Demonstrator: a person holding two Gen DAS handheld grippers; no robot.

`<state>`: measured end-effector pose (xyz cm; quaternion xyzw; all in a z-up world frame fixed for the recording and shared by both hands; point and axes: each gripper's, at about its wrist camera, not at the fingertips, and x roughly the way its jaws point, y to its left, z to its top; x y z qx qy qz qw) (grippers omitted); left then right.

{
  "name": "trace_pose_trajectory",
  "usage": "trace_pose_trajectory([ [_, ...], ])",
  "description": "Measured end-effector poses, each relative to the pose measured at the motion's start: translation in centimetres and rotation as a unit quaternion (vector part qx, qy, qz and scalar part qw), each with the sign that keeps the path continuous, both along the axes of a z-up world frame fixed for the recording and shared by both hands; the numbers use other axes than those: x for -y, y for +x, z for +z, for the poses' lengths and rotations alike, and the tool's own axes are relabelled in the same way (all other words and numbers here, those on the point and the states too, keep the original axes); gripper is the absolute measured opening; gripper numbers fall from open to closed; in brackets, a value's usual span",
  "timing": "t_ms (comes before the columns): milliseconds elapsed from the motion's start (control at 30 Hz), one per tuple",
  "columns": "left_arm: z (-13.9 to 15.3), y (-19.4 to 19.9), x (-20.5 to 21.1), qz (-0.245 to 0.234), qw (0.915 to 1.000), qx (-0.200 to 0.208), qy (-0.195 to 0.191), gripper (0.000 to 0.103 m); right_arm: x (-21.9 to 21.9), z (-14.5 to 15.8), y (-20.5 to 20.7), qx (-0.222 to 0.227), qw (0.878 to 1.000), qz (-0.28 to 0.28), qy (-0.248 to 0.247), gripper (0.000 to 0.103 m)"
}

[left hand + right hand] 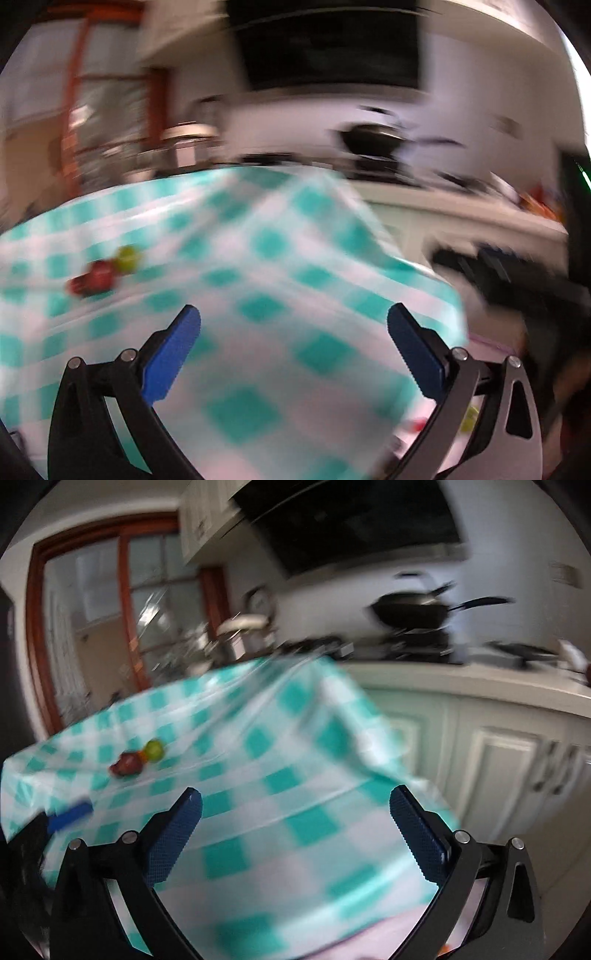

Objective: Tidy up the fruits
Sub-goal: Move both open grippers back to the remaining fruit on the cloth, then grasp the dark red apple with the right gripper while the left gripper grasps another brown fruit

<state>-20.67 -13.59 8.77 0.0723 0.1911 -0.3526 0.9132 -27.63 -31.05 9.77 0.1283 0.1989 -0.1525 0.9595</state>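
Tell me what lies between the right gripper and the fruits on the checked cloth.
Only bare checked tablecloth lies between the open right gripper and the red fruit beside the green fruit, seen in the right wrist view.

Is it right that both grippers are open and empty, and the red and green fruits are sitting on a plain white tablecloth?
Not quite. The tablecloth is checked teal and white, not plain white; the right wrist view shows it most clearly. The rest holds: the left gripper and right gripper are open and empty, and the red fruit and green fruit sit on that cloth.
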Motion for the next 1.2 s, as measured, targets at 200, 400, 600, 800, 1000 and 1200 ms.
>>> trace_pose_trajectory([
  [200,0.6,14.9,-8.6,0.228,0.9703,-0.070,-0.042,0.102,-4.3,-3.5,12.3,-0.061,0.995,0.069,0.038,0.099],
  [400,-2.3,26.7,-17.2,0.385,0.8981,-0.179,-0.116,0.101,-9.0,-6.1,23.4,-0.108,0.981,0.140,0.079,0.099],
  [600,-4.6,29.7,-22.0,0.443,0.8609,-0.184,-0.168,0.101,-12.8,-7.0,30.8,-0.126,0.969,0.186,0.107,0.099],
  [800,-4.9,28.9,-25.2,0.479,0.8285,-0.168,-0.236,0.101,-16.1,-7.4,38.8,-0.140,0.960,0.208,0.128,0.099],
  [1000,-5.3,29.4,-25.2,0.492,0.8208,-0.180,-0.228,0.101,-18.6,-7.9,43.3,-0.152,0.955,0.216,0.133,0.099],
  [1200,-5.4,29.8,-23.9,0.477,0.8353,-0.183,-0.204,0.101,-19.0,-8.7,44.6,-0.173,0.946,0.234,0.144,0.070],
])
